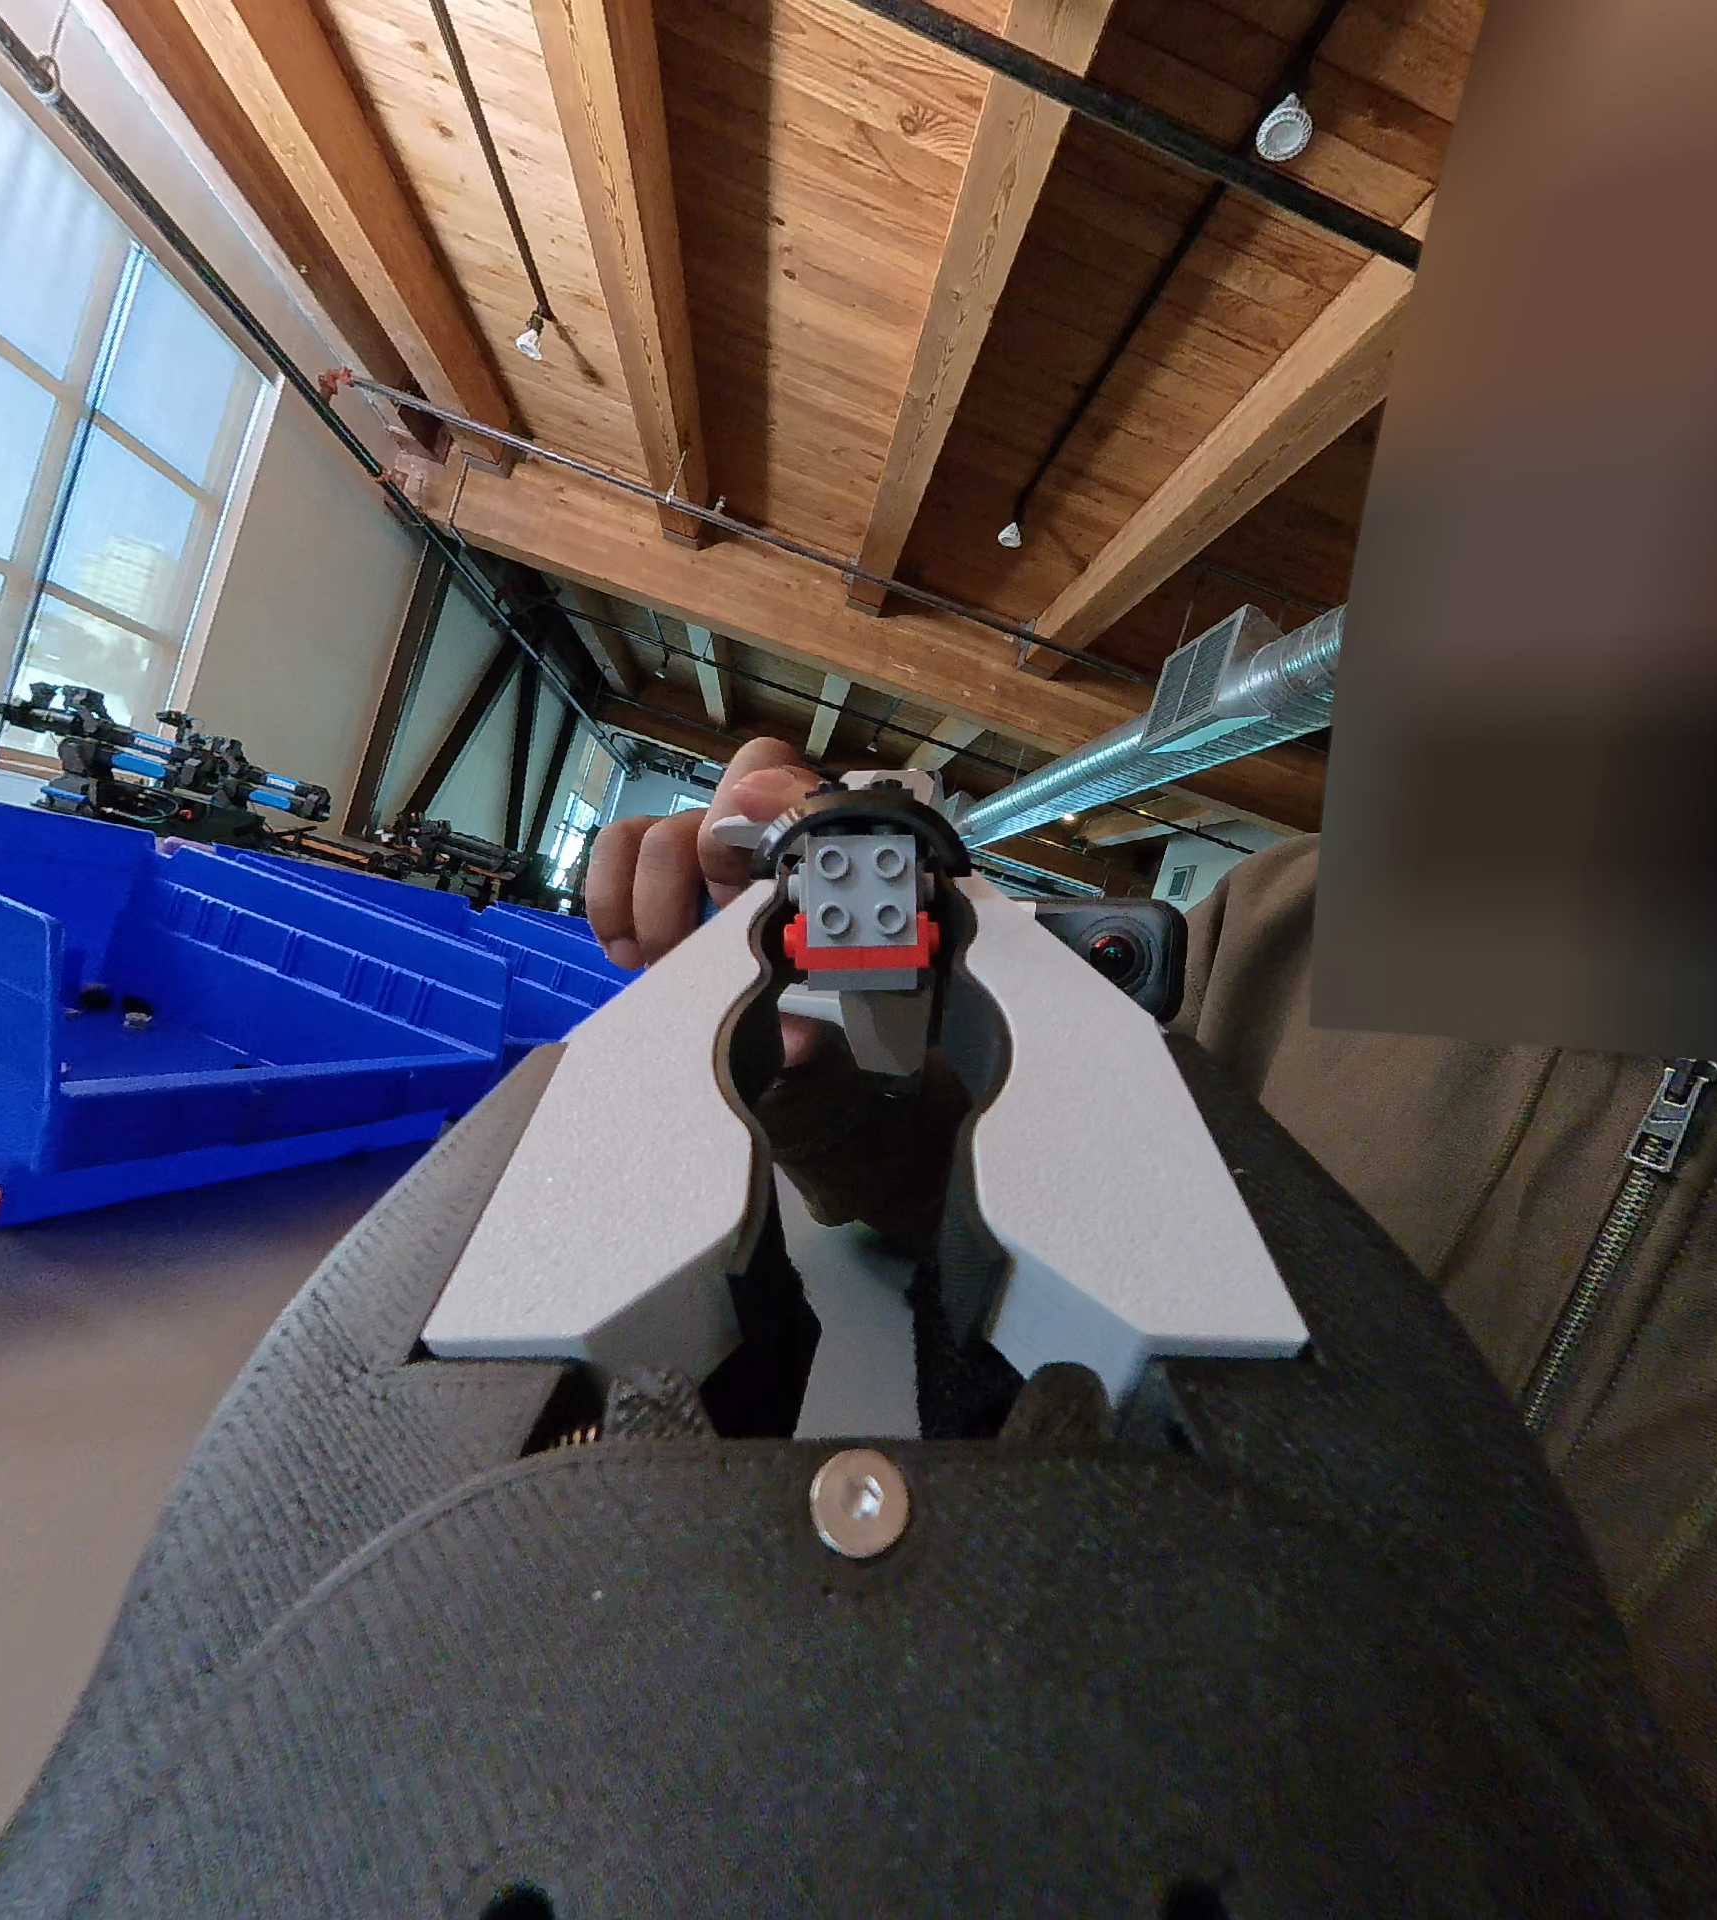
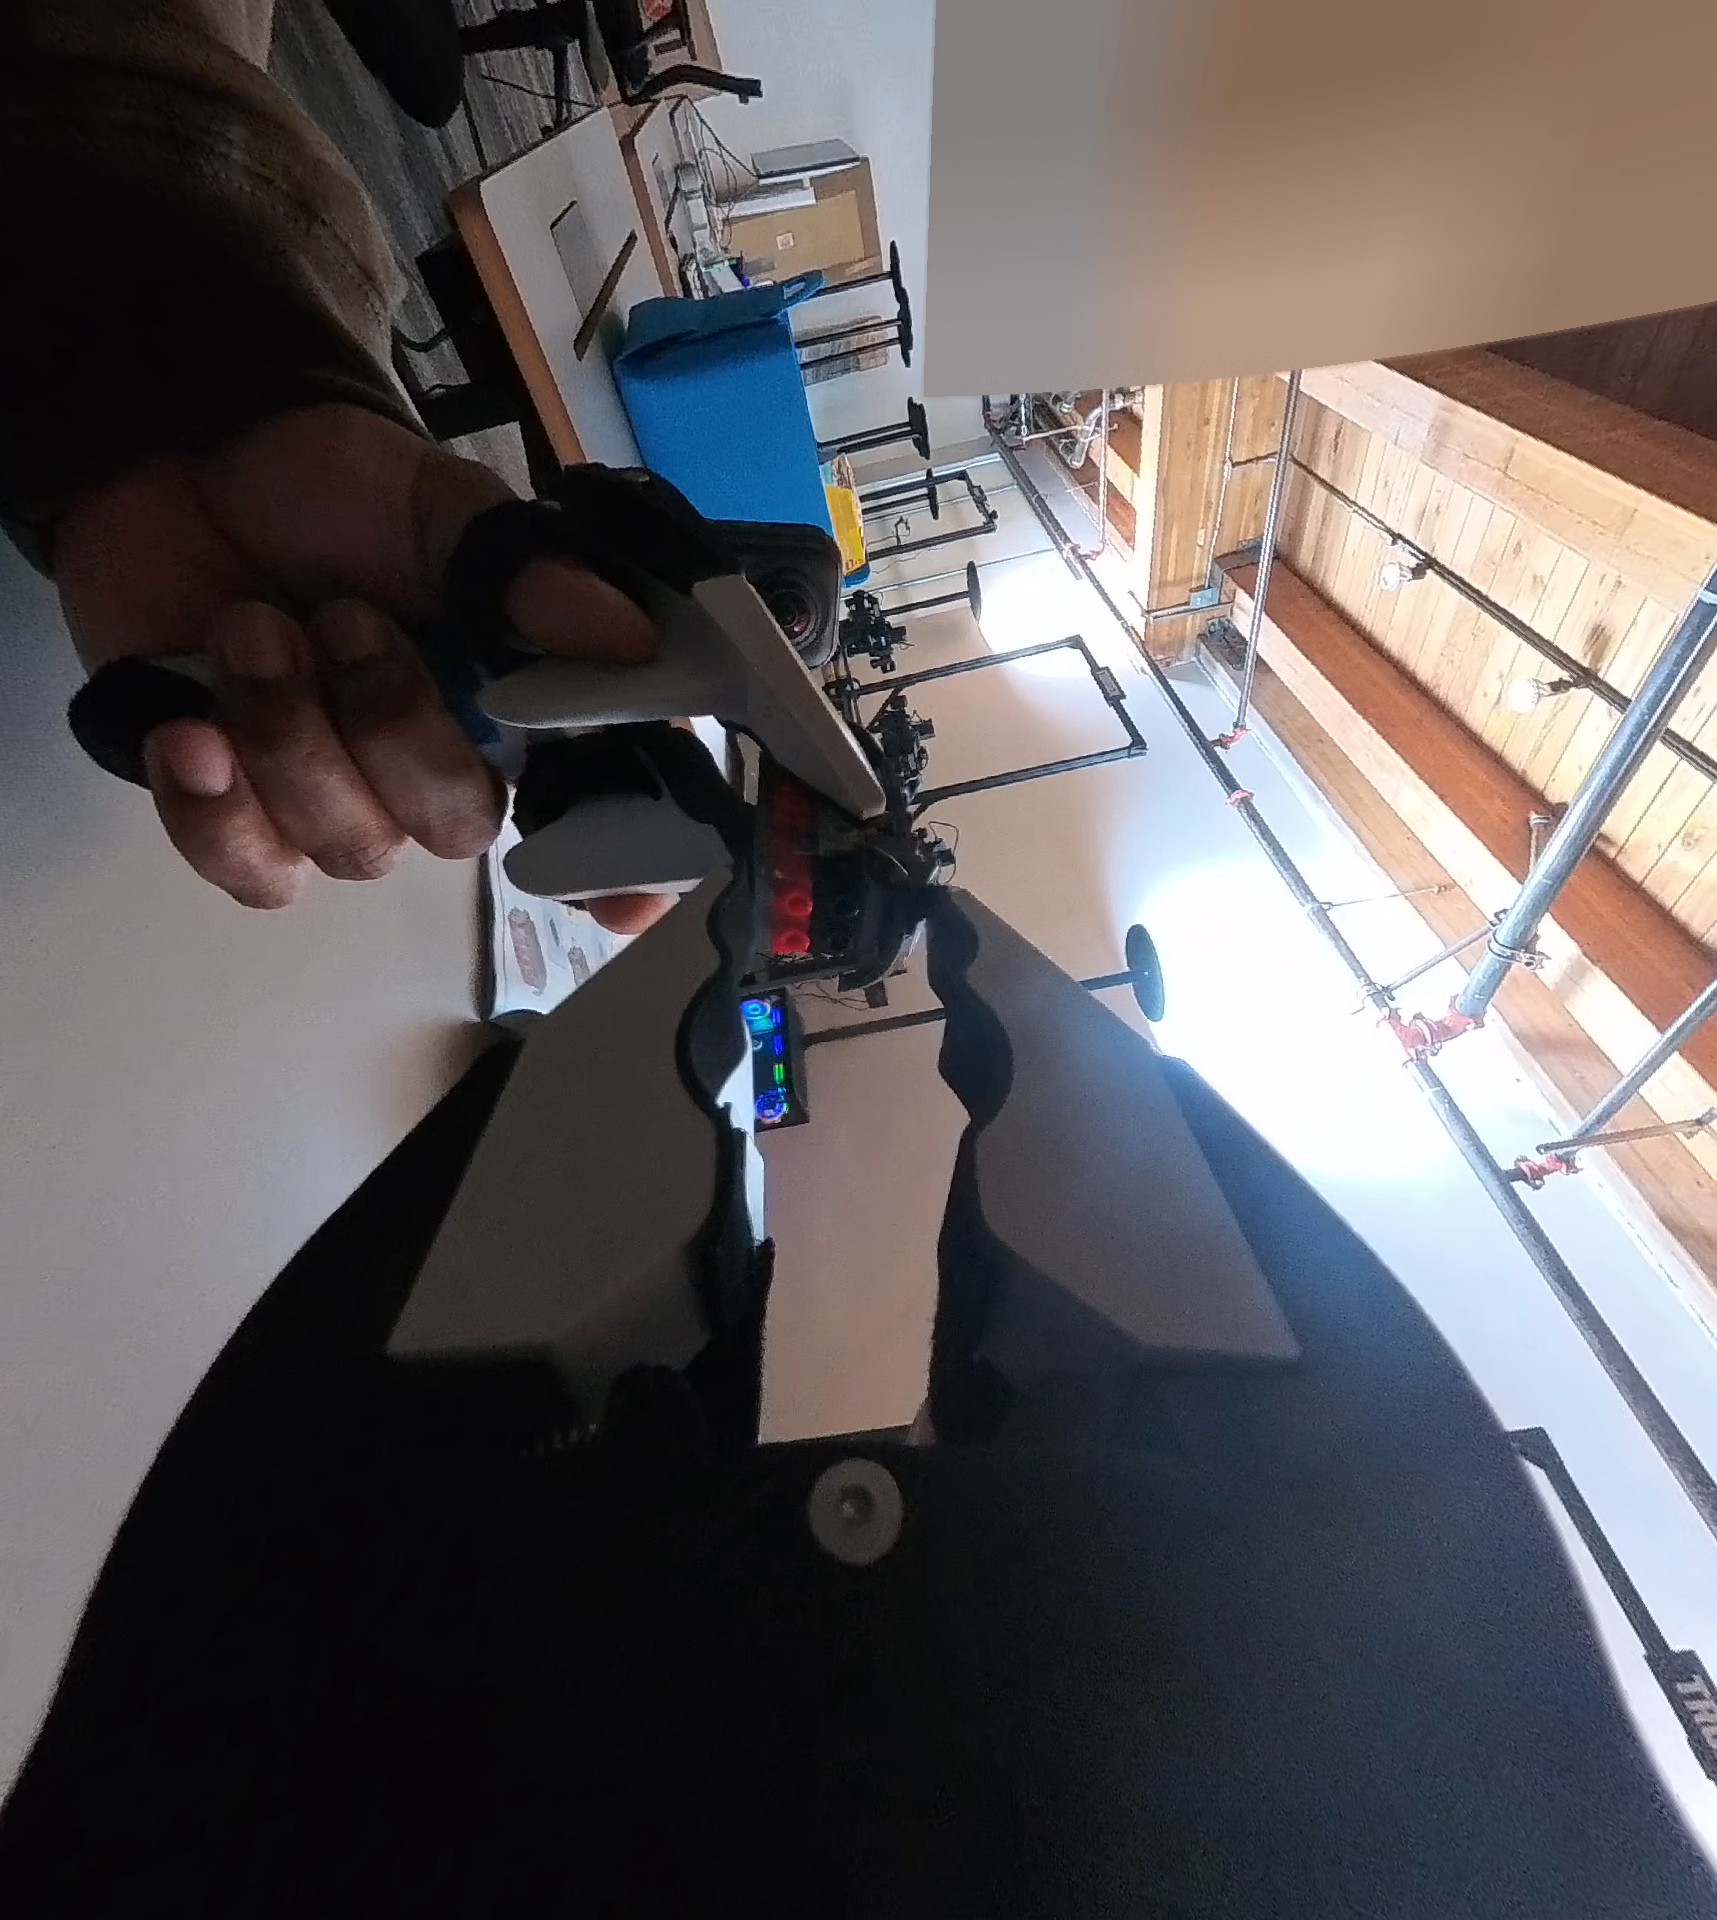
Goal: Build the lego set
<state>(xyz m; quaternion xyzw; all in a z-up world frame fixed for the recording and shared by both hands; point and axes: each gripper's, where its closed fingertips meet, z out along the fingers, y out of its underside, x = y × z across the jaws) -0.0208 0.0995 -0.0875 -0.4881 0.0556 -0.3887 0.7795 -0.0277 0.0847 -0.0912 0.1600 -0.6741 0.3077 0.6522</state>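
A small build of grey, red and black studded plastic bricks [image 1: 862,914] is hanging in the air between both grippers, above the table's near edge. The left gripper [image 1: 859,925] is clenching on its sides. The right gripper [image 2: 838,914] is gripping it too. Blue plastic bins [image 1: 210,997] are sitting on the table's left side.

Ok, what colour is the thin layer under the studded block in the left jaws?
Red, between grey pieces of the brick assembly. It shows best in the left wrist view.
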